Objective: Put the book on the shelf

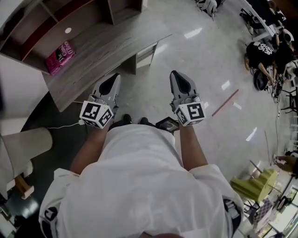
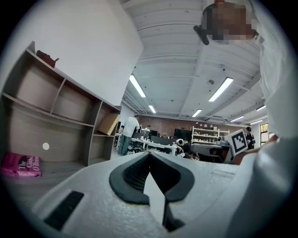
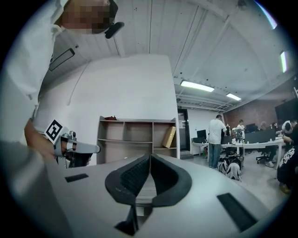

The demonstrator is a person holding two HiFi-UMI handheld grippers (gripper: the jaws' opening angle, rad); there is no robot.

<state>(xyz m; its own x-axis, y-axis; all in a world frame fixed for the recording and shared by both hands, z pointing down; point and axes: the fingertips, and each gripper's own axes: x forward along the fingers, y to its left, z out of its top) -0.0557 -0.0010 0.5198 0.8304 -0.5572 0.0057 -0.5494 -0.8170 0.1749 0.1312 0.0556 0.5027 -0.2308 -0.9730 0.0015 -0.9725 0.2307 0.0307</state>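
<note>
The book (image 1: 60,56) is seen lying flat at the far left on the desk (image 1: 111,42) under the shelf (image 1: 111,11), well apart from the left gripper (image 1: 114,79) and right gripper (image 1: 176,75), whose jaws are pressed together on nothing, so shelving is judged either done or unbegun.

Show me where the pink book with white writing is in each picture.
Head view: the pink book lies at the upper left, on the bottom board of the grey wooden shelf unit.
Left gripper view: the book is at the far left edge, low down, on the same board.
Right gripper view: the book is not visible.
Shared landmark: the grey wooden shelf unit shows in all three views.
</note>
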